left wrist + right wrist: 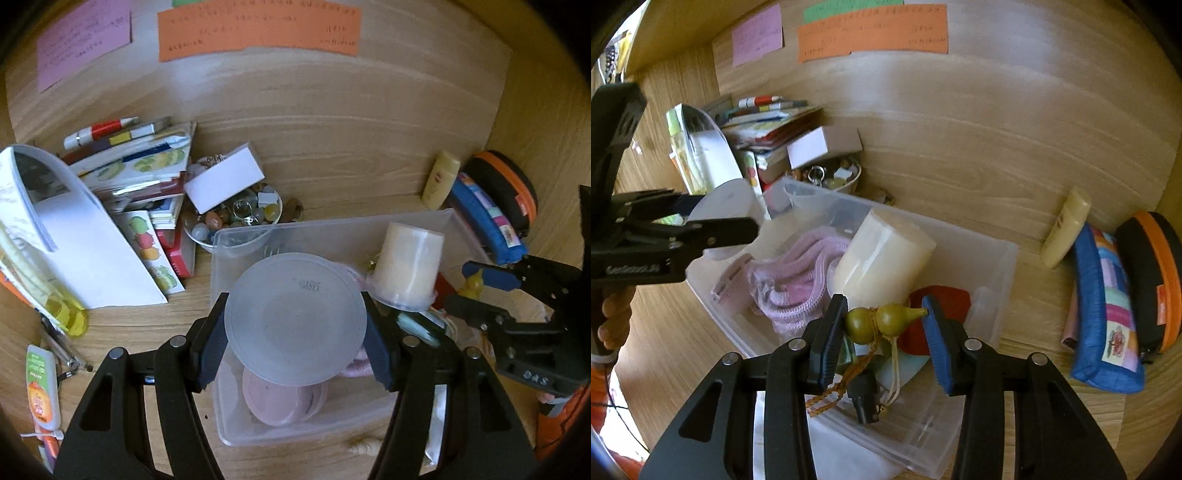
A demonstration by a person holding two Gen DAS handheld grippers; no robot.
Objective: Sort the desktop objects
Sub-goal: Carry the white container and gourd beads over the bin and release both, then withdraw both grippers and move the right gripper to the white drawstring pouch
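A clear plastic bin (332, 227) (1001, 266) stands on the wooden desk. My left gripper (295, 332) is shut on a round translucent lid (295, 317) and holds it over the bin's left part; the lid also shows in the right wrist view (727, 199). My right gripper (884, 325) is shut on a small olive gourd charm (882, 321) with cords, above the bin's near end. In the bin lie a cream cylinder (408, 266) (882, 258), pink mesh (798, 273) and a pink round case (280, 402).
A pile of books and papers (110, 192) and a bowl of beads (236, 218) stand left of the bin. A cream tube (1065, 230), a blue pouch (1108, 306) and an orange-black case (1156, 273) lie to its right. Coloured notes (258, 31) hang on the back wall.
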